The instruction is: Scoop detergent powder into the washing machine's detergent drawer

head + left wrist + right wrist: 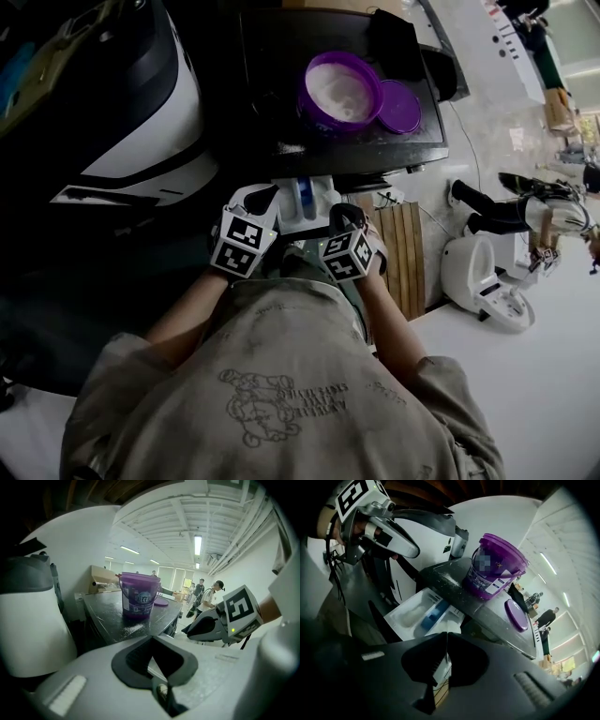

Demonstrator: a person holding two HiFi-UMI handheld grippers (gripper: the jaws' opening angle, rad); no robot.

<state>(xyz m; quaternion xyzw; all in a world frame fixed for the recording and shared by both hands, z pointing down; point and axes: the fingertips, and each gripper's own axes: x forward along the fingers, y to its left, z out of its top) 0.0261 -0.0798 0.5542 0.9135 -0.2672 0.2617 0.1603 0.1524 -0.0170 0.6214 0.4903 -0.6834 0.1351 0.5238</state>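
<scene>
Two grippers, both empty: left gripper (pixel 151 640) and right gripper (pixel 446 635) each have jaws pressed together with nothing between. The drawer (pixel 302 201) is pulled out between them, just past the tips, long axis pointing back at the person. One compartment looks to hold pale powder. The tub (pixel 339 94) has its lid off and sits up on the dark machine top (pixel 272 56), straight ahead beyond the drawer. The lid (pixel 400 106) lies just beside it. The right gripper is nearer the tub. No scoop visible. Spilled powder (pixel 289 147) near the top's front edge. Bright hall, pale floor, people well behind.
</scene>
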